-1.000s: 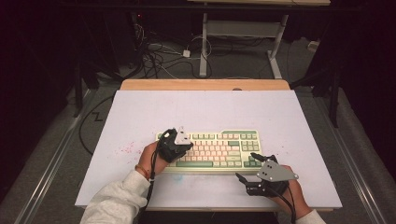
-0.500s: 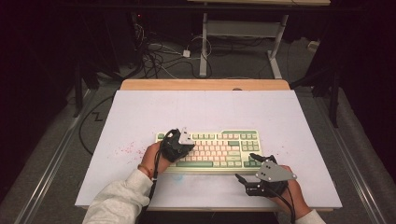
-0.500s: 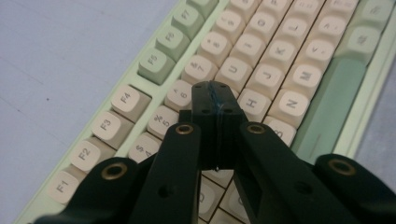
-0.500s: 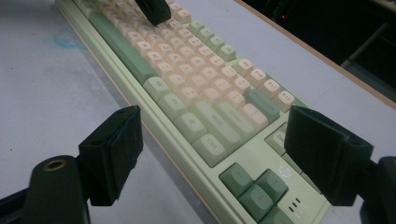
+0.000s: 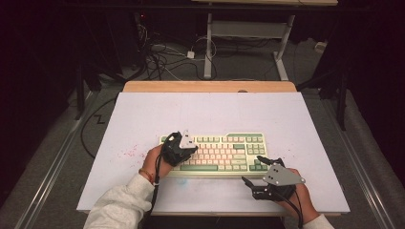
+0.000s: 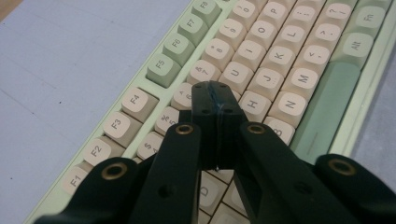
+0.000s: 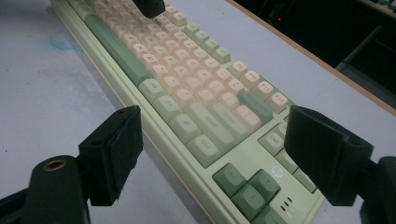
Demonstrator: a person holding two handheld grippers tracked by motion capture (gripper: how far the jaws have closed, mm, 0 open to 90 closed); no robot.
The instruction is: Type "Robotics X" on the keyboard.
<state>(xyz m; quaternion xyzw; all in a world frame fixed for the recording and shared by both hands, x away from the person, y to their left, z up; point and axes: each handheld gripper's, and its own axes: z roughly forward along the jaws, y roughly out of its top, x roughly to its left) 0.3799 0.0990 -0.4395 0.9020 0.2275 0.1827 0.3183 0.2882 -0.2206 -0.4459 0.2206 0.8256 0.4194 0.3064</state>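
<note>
The keyboard (image 5: 217, 152), one only, green-cased with cream and green keys, lies flat on the white table top (image 5: 143, 119), a little nearer the person's edge than the far wooden edge, its long side running across the table. Faint pink specks (image 5: 129, 152) mark the table top left of the keyboard.

Two hand-held grippers are at work, one in each hand. The left gripper (image 5: 187, 143) sits over the keyboard's left end, held from the near side by the left hand (image 5: 155, 161), whose forearm in a pale grey sleeve (image 5: 119, 205) comes in from the keyboard's near left. In the left gripper view its two black jaws are pressed together with nothing between them, and their joined tip (image 6: 212, 100) stands over the letter keys close to the cream keys of the number and upper letter rows; whether the tip touches a key I cannot tell.

The right gripper (image 5: 253, 171) lies just off the keyboard's near right corner, low over the table top, held by the right hand (image 5: 298, 188). Its jaws stand wide apart and empty, and in the right gripper view they frame the keyboard's right end, with the green arrow keys (image 7: 250, 184) between them.
</note>
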